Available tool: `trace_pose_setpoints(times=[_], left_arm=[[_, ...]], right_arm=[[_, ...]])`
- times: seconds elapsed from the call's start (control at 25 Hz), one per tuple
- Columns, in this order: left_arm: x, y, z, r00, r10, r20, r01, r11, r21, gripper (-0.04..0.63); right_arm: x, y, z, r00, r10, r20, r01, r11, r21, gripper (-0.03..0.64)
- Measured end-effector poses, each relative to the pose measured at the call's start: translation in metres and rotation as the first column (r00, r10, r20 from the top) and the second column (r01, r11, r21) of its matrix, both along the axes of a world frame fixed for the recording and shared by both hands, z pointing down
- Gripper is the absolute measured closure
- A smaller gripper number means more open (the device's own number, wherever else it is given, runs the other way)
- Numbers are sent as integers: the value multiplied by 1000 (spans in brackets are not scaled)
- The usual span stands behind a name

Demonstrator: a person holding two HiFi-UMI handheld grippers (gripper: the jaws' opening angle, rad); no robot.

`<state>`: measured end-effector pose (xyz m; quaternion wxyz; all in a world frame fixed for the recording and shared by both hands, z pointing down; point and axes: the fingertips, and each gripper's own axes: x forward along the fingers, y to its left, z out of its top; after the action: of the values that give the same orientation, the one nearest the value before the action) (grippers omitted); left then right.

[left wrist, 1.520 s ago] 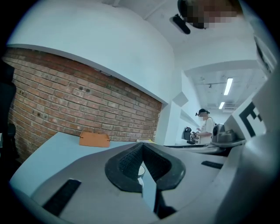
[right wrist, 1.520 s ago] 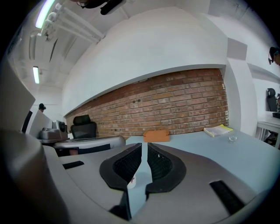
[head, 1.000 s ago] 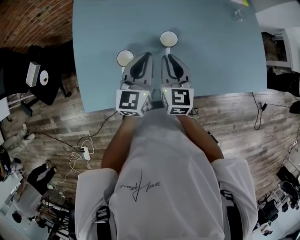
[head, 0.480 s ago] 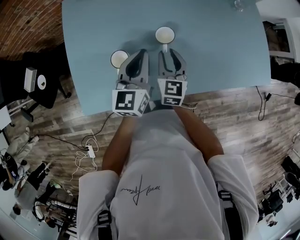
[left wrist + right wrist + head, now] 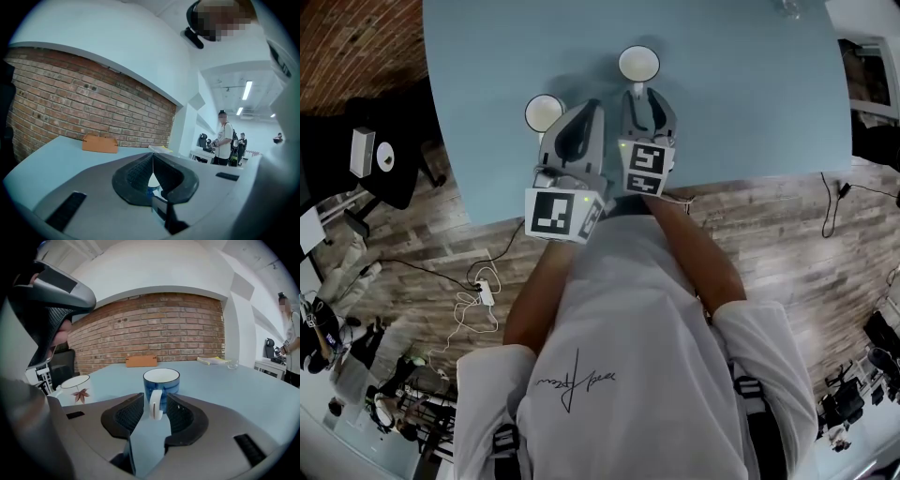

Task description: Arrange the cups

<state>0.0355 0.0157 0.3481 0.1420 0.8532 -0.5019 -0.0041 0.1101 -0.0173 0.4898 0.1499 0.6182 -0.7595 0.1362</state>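
Deep blue streaked mug (image 5: 161,380) with white inside and white handle between the opening black-padded jaws of the grey right gripper (image 5: 154,398), white cup (image 5: 75,386) with red leaf motif to its left, on pale blue table (image 5: 243,385).

Left gripper (image 5: 153,160): lower centre, jaws closed together
Cardboard box (image 5: 100,143): left of centre, on the blue table (image 5: 44,161)
Brick wall (image 5: 84,108): left half
Person (image 5: 224,138): standing, right side

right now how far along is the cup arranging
Done: the blue mug and the white leaf cup stand upright on the table. In hand: the right gripper jaws are opening around the mug's handle, not pressing it; the left gripper is shut, empty. Left: any lining-up; they stand apart.
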Motion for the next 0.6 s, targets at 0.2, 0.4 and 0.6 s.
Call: trace_pose_setpoints(times=[0.2, 0.4, 0.6], left_arm=[[-5, -1, 3, 1000, 4, 7, -4, 1000, -9, 588], [-3, -1, 3, 1000, 17, 15, -17, 1000, -15, 588], [-4, -3, 5, 1000, 17, 15, -17, 1000, -22, 588]], right_arm=[[-3, -3, 11, 999, -1, -43, 1, 1000, 2, 491], [-1, -4, 16, 997, 9, -75, -8, 1000, 24, 491], [2, -8, 13, 997, 40, -70, -37, 998, 48, 491]])
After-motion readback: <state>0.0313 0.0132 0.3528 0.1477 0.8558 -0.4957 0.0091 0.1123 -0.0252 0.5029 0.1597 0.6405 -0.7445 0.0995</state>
